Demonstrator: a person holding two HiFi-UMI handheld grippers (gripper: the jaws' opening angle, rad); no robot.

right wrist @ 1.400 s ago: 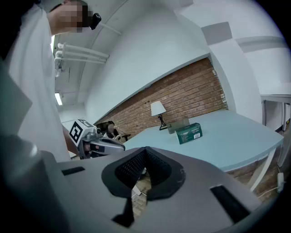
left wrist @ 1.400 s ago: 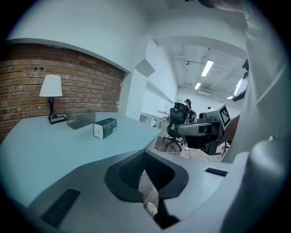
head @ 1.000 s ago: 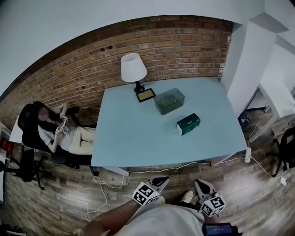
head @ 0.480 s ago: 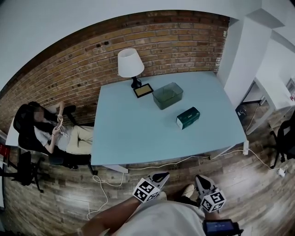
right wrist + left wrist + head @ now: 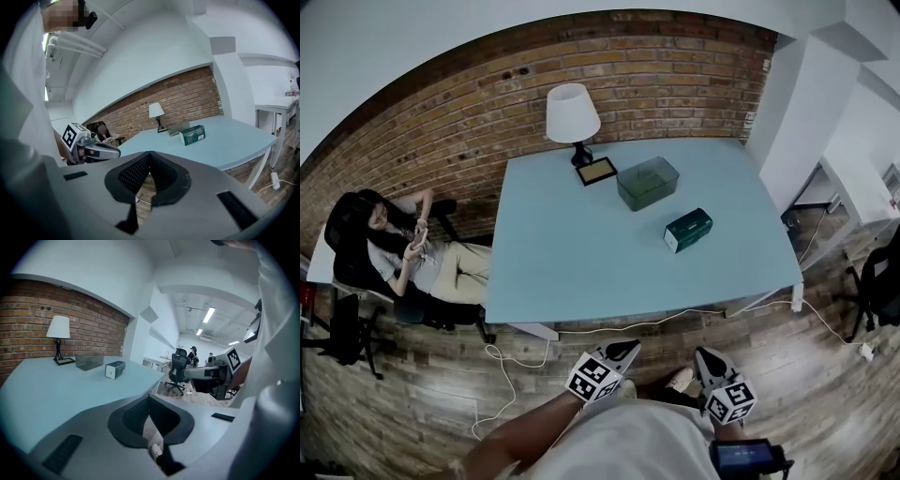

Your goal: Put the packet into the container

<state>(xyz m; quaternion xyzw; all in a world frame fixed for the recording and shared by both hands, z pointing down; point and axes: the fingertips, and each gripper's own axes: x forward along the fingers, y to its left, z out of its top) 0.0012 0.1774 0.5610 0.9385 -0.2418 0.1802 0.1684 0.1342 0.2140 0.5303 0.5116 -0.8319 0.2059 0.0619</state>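
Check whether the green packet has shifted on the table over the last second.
No. The green packet lies as before, nearer the person and to the right of the clear container on the table; only the head view's framing shifted.

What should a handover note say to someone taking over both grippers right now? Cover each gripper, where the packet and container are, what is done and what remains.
Left gripper: fingers shut, empty, held short of the table's near edge.
Right gripper: fingers shut, empty, also short of the table.
Green packet: lies on the table, apart from the container, on its near side.
Clear container: open top, looks empty, near the lamp.
Done: nothing yet.
Left to do: step up, open one gripper, pick up the packet and put it into the container.
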